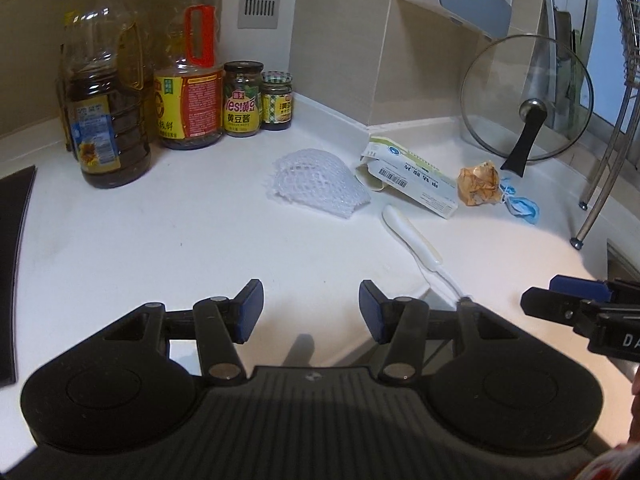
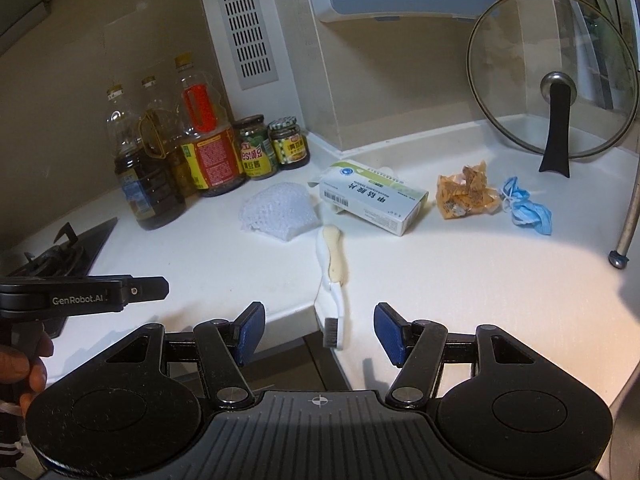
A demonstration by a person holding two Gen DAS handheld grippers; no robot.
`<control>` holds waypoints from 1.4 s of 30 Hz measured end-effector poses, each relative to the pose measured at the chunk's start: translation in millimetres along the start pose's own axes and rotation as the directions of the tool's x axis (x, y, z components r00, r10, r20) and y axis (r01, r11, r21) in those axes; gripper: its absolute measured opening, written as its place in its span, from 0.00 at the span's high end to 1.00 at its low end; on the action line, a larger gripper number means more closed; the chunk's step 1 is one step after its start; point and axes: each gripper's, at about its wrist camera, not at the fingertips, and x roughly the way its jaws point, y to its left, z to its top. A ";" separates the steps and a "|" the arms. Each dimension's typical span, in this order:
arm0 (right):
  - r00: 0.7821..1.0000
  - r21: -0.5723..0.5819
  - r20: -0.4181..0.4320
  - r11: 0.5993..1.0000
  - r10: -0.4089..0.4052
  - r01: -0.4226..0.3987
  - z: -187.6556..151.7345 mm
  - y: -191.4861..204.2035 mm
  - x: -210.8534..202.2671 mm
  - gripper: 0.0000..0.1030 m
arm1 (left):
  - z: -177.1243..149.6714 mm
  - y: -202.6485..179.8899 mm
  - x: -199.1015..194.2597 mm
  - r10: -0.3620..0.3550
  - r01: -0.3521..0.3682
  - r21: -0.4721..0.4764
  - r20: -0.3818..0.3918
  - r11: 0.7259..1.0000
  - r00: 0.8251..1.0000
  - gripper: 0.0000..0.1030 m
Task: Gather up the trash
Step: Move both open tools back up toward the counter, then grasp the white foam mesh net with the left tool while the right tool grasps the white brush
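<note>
Both tongs, the left gripper (image 1: 311, 312) and right gripper (image 2: 319, 330), stand half open and empty, angled down over the white counter (image 1: 160, 240). The foam net (image 1: 316, 180), medicine box (image 1: 412, 178) and crumpled wrapper (image 1: 478, 182) lie farther off.

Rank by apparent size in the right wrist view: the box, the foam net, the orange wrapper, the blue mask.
1. box
2. foam net, only slightly smaller
3. orange wrapper and blue mask: too alike to rank
</note>
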 end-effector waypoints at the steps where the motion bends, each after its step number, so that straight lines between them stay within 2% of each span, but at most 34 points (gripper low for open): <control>1: 1.000 0.004 -0.001 1.000 -0.007 0.007 1.3 -0.7 3.0 0.41 | 3.4 0.0 4.8 -0.003 0.003 0.020 -0.006 1.000 1.000 0.51; 4: 1.000 0.024 0.005 0.999 -0.031 0.030 5.1 -2.1 11.2 0.41 | 15.6 1.5 21.1 -0.020 0.021 0.086 -0.013 0.996 1.000 0.50; 13: 0.992 0.084 0.008 0.988 -0.129 0.128 23.6 -0.2 46.6 0.41 | 67.4 23.1 84.5 -0.084 0.086 0.179 -0.021 0.980 0.996 0.44; 16: 0.988 0.094 0.006 0.983 -0.156 0.155 30.6 3.1 60.9 0.41 | 82.9 23.8 105.7 -0.103 0.098 0.257 0.004 0.961 0.995 0.34; 18: 0.985 0.101 0.000 0.980 -0.172 0.171 33.9 4.6 70.1 0.41 | 90.4 22.9 121.0 -0.134 0.126 0.305 0.006 0.944 0.991 0.34; 24: 0.976 0.120 -0.024 0.969 -0.217 0.218 37.3 8.0 93.3 0.41 | 100.6 23.8 168.0 -0.185 0.195 0.357 -0.062 0.914 0.981 0.34; 30: 0.969 0.144 -0.044 0.958 -0.244 0.248 35.7 7.8 106.0 0.41 | 97.5 27.9 202.2 -0.204 0.245 0.356 -0.150 0.902 0.968 0.35; 31: 0.968 0.148 -0.046 0.957 -0.246 0.250 35.6 7.9 107.4 0.41 | 96.6 29.4 204.0 -0.208 0.249 0.351 -0.151 0.903 0.966 0.38; 33: 0.967 0.153 -0.047 0.955 -0.249 0.253 36.1 8.3 109.7 0.41 | 95.5 31.2 203.7 -0.229 0.269 0.340 -0.153 0.901 0.961 0.58; 34: 0.967 0.153 -0.048 0.955 -0.249 0.253 36.7 9.2 111.3 0.41 | 94.9 30.6 202.5 -0.236 0.276 0.346 -0.153 0.897 0.959 0.65; 38: 0.969 0.145 -0.053 0.958 -0.240 0.246 38.6 12.5 118.9 0.41 | 94.5 26.4 199.6 -0.262 0.307 0.353 -0.170 0.884 0.950 0.88; 42: 0.973 0.117 -0.059 0.967 -0.223 0.228 40.3 16.9 125.8 0.41 | 95.8 32.3 187.2 -0.280 0.317 0.304 -0.158 0.899 0.947 0.91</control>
